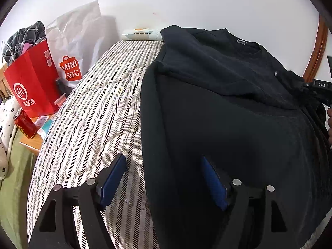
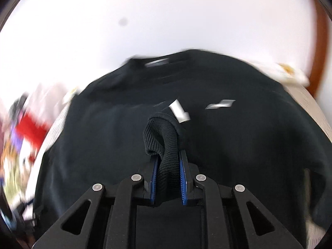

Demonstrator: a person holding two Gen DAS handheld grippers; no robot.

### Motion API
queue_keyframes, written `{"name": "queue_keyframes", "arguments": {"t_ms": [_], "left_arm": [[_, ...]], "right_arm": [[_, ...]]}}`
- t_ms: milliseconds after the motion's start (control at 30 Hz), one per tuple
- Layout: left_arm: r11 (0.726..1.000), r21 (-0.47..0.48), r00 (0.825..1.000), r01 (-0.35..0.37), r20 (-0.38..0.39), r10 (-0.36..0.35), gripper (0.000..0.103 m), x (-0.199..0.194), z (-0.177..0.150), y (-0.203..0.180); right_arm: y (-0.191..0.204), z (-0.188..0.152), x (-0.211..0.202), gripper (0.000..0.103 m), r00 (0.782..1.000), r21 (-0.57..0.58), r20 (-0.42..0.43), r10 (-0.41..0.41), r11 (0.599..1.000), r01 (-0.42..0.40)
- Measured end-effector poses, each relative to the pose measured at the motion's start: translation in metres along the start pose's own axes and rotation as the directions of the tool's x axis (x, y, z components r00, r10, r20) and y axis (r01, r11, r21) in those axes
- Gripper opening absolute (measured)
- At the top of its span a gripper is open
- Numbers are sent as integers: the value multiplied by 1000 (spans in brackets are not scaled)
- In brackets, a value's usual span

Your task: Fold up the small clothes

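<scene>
Plain white wall behind; a bed (image 1: 93, 108) covered in a woven quilt with black-and-cream herringbone stripes. A curved strip of brown wood (image 1: 317, 49) edges the wall at far right.

A black sweatshirt (image 1: 238, 128) lies spread flat on the quilt, directly ahead of and beneath the left hand-held gripper (image 1: 164, 178), neckline at the far end with a small grey tag too blurred to read. The fabric is matte and smooth; one sleeve is folded across the chest.

Left hand-held gripper: jaws wide apart, nothing between them. Its blue ribbed pads straddle the sweatshirt's left edge, one over the quilt, one over the black cloth.

Right hand-held gripper (image 2: 168, 176): jaws nearly closed, pinching a ribbed knit cuff (image 2: 164, 139) of the sweatshirt, which bunches up above the pads. This view is motion-blurred. Seen from the left camera, its body shows the letters "DAS".

Far left of the left hand-held gripper, on a low wooden stand: a red paper bag (image 1: 31, 85) printed with Chinese characters, a white bag (image 1: 72, 47) reading "MINISO", and a red drink can (image 1: 23, 124) with gold script, illegible.
</scene>
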State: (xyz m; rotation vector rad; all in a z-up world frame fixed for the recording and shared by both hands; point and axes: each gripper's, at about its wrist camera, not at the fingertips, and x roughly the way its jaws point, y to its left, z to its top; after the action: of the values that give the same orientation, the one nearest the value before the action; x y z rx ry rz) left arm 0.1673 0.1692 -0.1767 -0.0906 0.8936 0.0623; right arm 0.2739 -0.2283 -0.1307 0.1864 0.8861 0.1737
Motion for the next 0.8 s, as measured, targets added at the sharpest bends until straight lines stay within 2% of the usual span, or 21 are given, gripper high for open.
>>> {"name": "queue_keyframes", "arguments": {"t_ms": [67,167,333,433,667,800], "left_arm": [[1000,-1,1000,0,-1,0,76,0,0,0],[1000,14,1000,-16,-4,16,80,-1,-1,-2],[1000,11,1000,-12,-26,12,80,-10,-9,2],[1000,14,999,-4,-42,4,80,-19,-18,4],[1000,4,998,24,-58,-23,77,-45,-42,11],[1000,17,999,25,-45,-24,68,-59,-59,10]], "right_arm": [[-37,6,-6,28,998,92,1,-62,994,62],[-69,3,-19,33,991,160,-7,-130,979,130],[-83,-33,-54,55,983,142,-14,-182,973,182],[-81,-60,-73,56,969,63,-34,-245,967,246],[-92,-130,-114,61,936,-23,-60,-348,938,347],[-103,-174,-134,63,937,-11,-74,-342,940,342]]}}
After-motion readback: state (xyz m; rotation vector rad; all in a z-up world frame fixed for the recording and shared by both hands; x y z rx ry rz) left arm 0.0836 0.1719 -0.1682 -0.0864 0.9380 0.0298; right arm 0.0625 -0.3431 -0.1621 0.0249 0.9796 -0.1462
